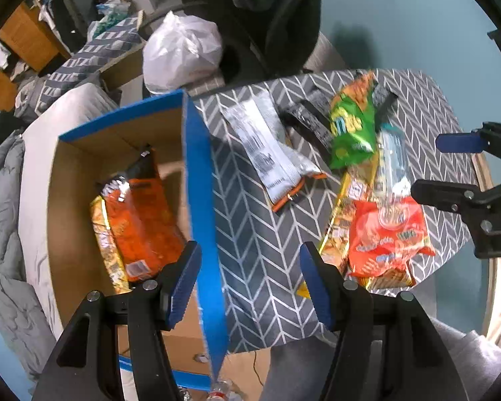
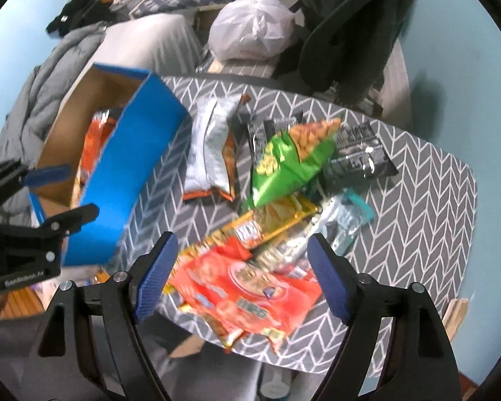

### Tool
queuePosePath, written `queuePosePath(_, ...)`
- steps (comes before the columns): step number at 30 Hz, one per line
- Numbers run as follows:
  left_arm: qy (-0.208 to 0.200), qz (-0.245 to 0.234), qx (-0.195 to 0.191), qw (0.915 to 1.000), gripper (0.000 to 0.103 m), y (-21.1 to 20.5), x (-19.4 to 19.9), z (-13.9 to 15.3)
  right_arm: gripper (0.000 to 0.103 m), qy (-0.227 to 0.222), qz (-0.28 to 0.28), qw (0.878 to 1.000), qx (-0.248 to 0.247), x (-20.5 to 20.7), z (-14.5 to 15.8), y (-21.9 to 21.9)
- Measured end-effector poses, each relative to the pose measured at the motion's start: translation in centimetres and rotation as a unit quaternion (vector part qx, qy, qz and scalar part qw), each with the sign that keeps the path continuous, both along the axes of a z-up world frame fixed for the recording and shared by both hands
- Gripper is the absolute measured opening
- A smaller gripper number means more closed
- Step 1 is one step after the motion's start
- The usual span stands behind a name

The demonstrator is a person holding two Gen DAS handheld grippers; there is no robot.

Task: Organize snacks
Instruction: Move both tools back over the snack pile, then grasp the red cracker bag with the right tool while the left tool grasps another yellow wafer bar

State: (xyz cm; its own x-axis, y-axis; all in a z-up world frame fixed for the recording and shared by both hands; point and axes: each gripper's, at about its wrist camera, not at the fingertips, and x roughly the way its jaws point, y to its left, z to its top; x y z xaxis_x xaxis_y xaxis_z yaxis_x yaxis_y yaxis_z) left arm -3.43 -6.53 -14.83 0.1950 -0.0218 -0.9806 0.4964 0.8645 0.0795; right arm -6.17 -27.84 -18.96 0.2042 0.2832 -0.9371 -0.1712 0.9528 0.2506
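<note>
Both grippers, left and right, are held released; the red pack is laid crosswise between the right fingers on the table.

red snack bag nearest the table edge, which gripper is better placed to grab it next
Right. The right gripper is open directly over the red snack bag, while the left gripper hangs open over the blue box wall.

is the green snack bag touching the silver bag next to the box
Apart. The left wrist view shows patterned cloth between the green bag and the silver bag.
</note>
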Motion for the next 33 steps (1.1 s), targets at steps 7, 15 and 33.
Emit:
queuePosePath(7,0.026,0.003,0.008,0.9996,0.062,-0.7,-1.2,-2.5,0.081,0.022,0.067,0.997,0.020,-1.6,-3.1,0.2)
queuePosePath(15,0.027,-0.005,0.022,0.9994,0.062,-1.2,-2.0,-4.5,0.081,0.033,0.138,0.990,0.014,-2.7,-5.9,1.6)
queuePosePath(33,0.055,-0.022,0.032,0.9977,0.062,-1.3,-1.7,-7.0,0.083,0.056,0.231,0.971,-0.003,-3.1,-10.6,3.2)
